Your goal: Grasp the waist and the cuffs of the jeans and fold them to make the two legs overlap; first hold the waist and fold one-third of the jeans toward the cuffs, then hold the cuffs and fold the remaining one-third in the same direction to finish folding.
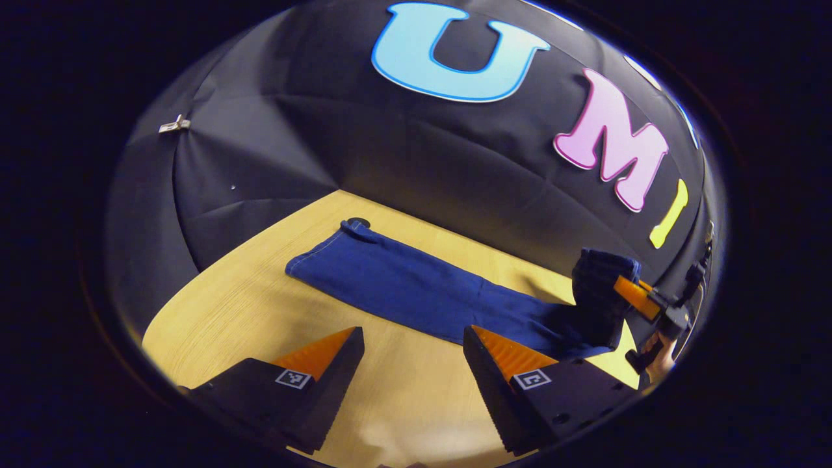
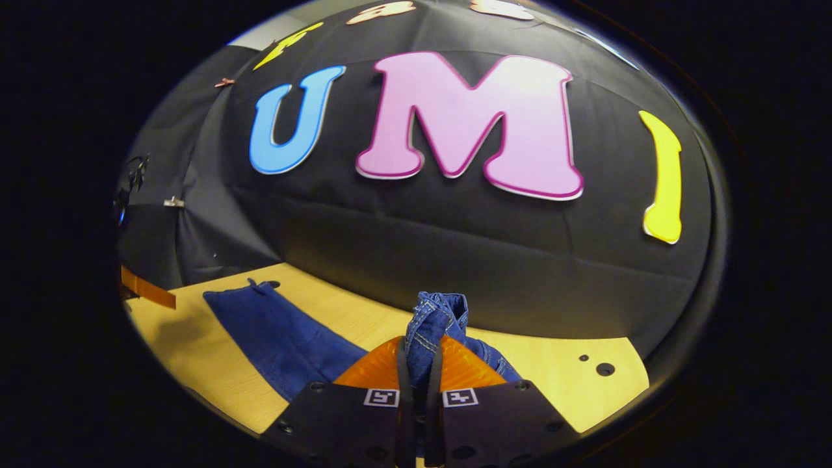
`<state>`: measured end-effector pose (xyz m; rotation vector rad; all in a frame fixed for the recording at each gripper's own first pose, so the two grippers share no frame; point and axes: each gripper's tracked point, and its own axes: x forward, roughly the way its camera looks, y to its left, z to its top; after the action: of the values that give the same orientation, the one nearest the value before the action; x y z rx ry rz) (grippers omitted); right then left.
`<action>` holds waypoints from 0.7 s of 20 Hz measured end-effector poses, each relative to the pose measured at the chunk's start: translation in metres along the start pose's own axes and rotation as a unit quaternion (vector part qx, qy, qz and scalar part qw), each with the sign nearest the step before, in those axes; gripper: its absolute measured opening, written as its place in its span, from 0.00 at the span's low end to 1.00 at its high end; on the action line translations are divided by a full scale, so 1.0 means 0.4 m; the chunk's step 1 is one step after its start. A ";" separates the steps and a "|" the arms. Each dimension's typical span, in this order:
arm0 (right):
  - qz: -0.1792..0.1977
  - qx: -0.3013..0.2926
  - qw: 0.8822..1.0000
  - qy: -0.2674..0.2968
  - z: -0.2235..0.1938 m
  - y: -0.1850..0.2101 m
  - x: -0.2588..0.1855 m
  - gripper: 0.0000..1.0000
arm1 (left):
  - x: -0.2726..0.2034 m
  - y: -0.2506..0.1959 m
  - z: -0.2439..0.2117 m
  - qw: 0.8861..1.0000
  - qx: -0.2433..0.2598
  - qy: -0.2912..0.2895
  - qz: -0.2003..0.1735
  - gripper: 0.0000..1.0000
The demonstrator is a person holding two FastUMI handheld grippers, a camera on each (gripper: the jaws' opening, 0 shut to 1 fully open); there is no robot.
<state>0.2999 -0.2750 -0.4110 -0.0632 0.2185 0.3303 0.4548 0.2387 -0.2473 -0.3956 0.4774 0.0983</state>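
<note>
Right hand-held gripper [image 2: 419, 383] clamps jeans [image 2: 437, 325] waist; left hand-held gripper [image 1: 413, 341] wide open, empty.

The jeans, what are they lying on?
The jeans lie on a pale wooden table; the right tool lifts one end. The wood beneath the cloth is covered.

The right gripper [image 2: 419, 374] pinches bunched jeans [image 2: 437, 325] above the table [image 2: 572, 383].
</note>
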 end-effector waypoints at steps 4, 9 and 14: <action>0.019 -0.021 0.999 0.027 -0.108 -0.005 -0.030 0.13 | 0.047 0.067 0.022 1.000 -0.002 -0.021 0.019 0.97; 0.082 -0.012 0.996 0.036 -0.169 0.184 -0.034 0.76 | 0.104 0.166 0.078 0.997 -0.013 -0.048 0.061 0.92; 0.091 -0.026 0.993 0.074 -0.214 0.199 -0.110 0.98 | 0.218 0.327 0.158 0.992 -0.003 -0.053 0.115 0.96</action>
<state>0.2158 -0.2220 -0.4865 -0.1199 0.3631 0.5136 0.5352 0.3839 -0.2819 -0.3388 0.4176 0.3434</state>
